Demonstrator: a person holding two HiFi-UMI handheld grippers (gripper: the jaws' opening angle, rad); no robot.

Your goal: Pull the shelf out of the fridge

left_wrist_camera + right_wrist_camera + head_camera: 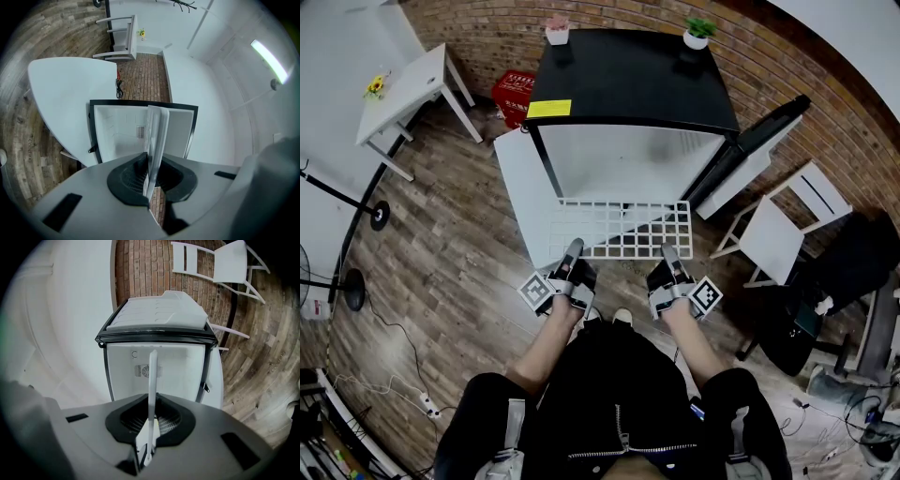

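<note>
A white wire shelf (619,230) hangs level in front of the open fridge (628,84), its far edge at the fridge's mouth. My left gripper (573,248) is shut on the shelf's near edge at the left, and my right gripper (669,251) is shut on the same edge at the right. In the left gripper view the shelf (157,136) shows edge-on, clamped in the left gripper (149,176). The right gripper view has the shelf (152,380) as a thin white bar pinched in the right gripper (151,423). Behind it the fridge's white inside (159,371) looks bare.
The fridge door (525,197) stands swung open at the left. A white chair (778,234) and a black panel (759,150) are at the right. A white table (403,89) and a red basket (514,94) stand at the back left. Two small potted plants (698,33) top the fridge.
</note>
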